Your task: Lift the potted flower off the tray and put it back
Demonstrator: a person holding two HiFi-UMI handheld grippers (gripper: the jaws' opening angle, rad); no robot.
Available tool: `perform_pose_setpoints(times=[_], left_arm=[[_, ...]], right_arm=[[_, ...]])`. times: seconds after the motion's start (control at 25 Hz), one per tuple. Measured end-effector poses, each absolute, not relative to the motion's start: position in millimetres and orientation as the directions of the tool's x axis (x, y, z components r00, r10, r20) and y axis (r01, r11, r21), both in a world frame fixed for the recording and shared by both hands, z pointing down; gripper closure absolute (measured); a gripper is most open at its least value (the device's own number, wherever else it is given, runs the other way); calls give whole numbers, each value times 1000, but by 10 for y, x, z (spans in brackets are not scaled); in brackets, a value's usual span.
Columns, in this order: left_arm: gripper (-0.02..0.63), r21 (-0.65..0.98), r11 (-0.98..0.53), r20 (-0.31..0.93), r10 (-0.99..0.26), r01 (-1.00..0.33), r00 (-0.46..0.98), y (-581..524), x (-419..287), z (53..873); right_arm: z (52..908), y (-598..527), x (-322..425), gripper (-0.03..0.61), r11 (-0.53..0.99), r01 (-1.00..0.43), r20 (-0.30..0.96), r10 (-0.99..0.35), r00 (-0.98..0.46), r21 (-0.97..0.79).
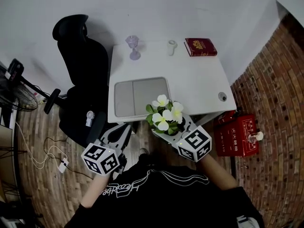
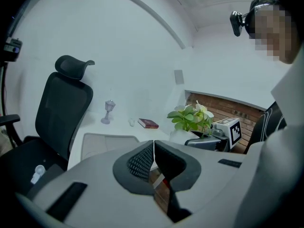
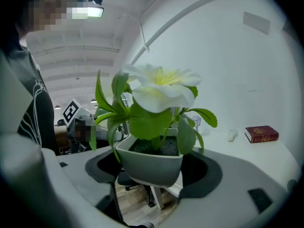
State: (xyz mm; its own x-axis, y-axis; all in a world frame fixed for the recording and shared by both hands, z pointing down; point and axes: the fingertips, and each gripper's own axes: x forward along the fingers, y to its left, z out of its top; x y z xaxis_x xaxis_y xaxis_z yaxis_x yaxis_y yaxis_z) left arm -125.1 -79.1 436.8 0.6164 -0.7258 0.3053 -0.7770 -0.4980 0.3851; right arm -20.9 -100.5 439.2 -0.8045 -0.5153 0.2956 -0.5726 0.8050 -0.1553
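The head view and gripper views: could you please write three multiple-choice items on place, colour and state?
1. Where is the white square pot of white flowers? A floor; B in the right gripper, off the grey tray; C chair.
2. The hardback book on the white desk is: A red; B blue; C green.
3. The left gripper is: A shut, empty; B wide open; C holding a cup.
B: it grips the pot; tray bare. A: red cover. A: jaws meet.

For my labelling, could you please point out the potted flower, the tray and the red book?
potted flower (image 3: pixel 149 165): right gripper view, front wall of the pot.
tray (image 1: pixel 125 99): head view, bare left half.
book (image 1: pixel 200 47): head view, red cover.
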Motion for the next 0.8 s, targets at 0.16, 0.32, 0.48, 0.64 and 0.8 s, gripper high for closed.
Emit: perform_pose_setpoints(times=[0.16, 0.32, 0.48, 0.64, 0.8], left_arm=[[580, 381, -505, 307, -721, -775, 621, -615, -1125, 4382], [580, 377, -509, 300, -723, -774, 622, -509, -1062, 4369], [580, 368, -515, 284, -730, -774, 621, -438, -1030, 4332], [579, 361, -518, 278, -734, -776, 619, -377, -1038, 4309], [580, 362, -516, 278, -735, -776, 618, -362, -1052, 4315]], right_arm=[[4407, -770, -94, 221, 812, -559, 282, -503, -817, -169], [4397, -637, -25, 221, 817, -554, 279, -502, -819, -157], [4381, -549, 2, 221, 821, -552, 270, -504, -820, -143], [4364, -505, 33, 221, 817, -561, 268, -515, -814, -134], [4351, -485, 43, 221, 816, -564, 269, -519, -811, -129]])
